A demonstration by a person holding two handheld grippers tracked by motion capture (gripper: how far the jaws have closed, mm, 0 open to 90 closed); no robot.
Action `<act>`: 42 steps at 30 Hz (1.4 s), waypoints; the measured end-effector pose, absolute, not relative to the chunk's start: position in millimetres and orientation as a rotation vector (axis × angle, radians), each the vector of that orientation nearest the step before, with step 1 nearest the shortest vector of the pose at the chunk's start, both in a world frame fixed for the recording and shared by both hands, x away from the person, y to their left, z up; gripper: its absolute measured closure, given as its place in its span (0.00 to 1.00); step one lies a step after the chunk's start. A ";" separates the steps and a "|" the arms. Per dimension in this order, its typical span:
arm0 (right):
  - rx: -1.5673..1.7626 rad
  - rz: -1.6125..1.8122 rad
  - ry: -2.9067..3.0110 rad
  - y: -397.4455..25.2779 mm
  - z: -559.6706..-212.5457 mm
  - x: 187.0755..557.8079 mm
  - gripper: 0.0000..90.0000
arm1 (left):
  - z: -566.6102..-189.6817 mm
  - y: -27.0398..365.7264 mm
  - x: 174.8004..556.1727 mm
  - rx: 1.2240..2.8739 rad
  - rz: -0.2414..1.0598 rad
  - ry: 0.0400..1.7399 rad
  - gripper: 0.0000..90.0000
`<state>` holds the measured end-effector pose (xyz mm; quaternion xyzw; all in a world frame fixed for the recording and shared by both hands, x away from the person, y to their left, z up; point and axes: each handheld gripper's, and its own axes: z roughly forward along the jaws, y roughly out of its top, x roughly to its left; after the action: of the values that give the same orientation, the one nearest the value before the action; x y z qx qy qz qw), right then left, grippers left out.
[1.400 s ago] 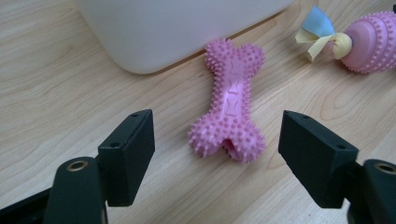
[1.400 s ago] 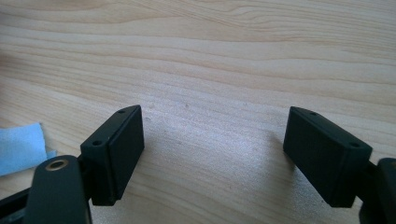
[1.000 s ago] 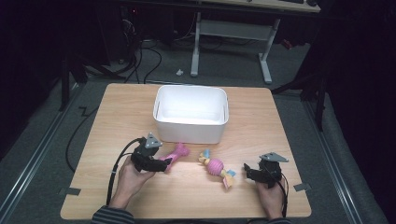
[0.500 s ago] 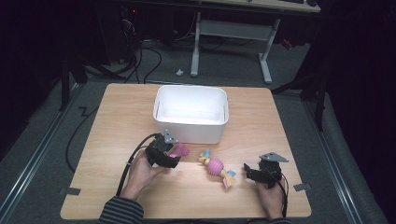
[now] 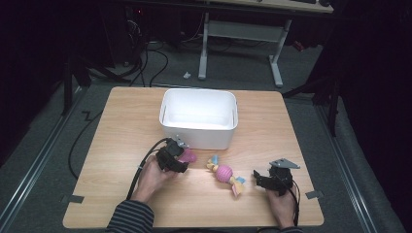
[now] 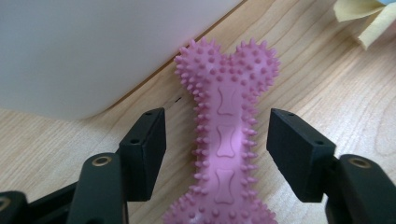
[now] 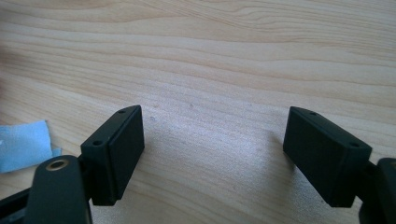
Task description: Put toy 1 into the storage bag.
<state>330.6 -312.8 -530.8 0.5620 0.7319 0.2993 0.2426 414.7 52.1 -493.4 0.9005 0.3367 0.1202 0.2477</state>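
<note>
The left gripper (image 6: 217, 140) straddles the pink spiked bone toy (image 6: 224, 140), jaws wide open on either side of its waist, gripping nothing. The bone lies flat on the table (image 5: 121, 121), just beside the white bin (image 5: 199, 116). Closing squarely on the narrow middle looks best, since the spikes may slip. The right gripper (image 7: 212, 154) rests open and empty.

Looks like a lab or recording studio, dim and bare. Set on grey carpeted floor (image 5: 43, 145): a light wooden table (image 5: 121, 116) with tape marks by its corners. At 12 o'clock, the white metal legs of a second desk (image 5: 274, 58); at 11 o'clock, loose black cables (image 5: 160, 53) tangled on the floor. Dark beyond, nothing homely.
</note>
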 end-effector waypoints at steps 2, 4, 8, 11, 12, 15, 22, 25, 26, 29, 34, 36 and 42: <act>1.537 0.818 2.000 -312.7 -530.7 330.6 0.23 | -494.5 51.9 416.2 2.453 0.322 0.925 0.43; 1.536 0.818 2.000 -312.7 -530.7 330.6 0.23 | -495.3 51.8 417.6 2.449 0.319 0.927 0.45; 1.536 0.820 2.001 -312.6 -530.8 330.6 0.23 | -497.9 51.0 419.9 2.450 0.302 0.929 0.49; 1.537 0.818 2.000 -312.6 -530.7 330.5 0.23 | -500.4 49.7 420.9 2.462 0.302 0.929 0.52; 1.537 0.818 2.000 -312.6 -530.7 330.5 0.23 | -500.8 49.4 421.2 2.466 0.298 0.925 0.52; 1.537 0.818 2.000 -312.6 -530.7 330.5 0.23 | -501.7 48.4 421.6 2.470 0.290 0.920 0.55; 1.534 0.820 2.001 -312.6 -530.8 330.6 0.23 | -503.2 47.5 422.2 2.470 0.264 0.923 0.60; 1.535 0.820 2.001 -312.6 -530.8 330.6 0.23 | -502.7 47.2 422.2 2.473 0.260 0.920 0.63; 1.535 0.820 2.001 -312.6 -530.8 330.6 0.23 | -502.6 47.3 422.4 2.474 0.257 0.918 0.63; 1.535 0.820 2.001 -312.6 -530.8 330.6 0.23 | -502.0 47.1 422.1 2.483 0.266 0.903 0.64; 1.535 0.821 2.001 -312.5 -530.8 330.6 0.23 | -500.8 48.1 421.5 2.480 0.263 0.903 0.65; 1.534 0.821 2.002 -312.5 -530.8 330.6 0.23 | -499.8 49.1 421.2 2.473 0.266 0.905 0.65; 1.533 0.822 2.004 -312.4 -530.8 330.5 0.23 | -495.2 48.7 415.4 2.466 0.256 0.884 0.65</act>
<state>330.5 -312.4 -530.8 0.5606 0.7327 0.3006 0.2418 415.4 48.7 -495.2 0.9067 0.3251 0.0942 0.2518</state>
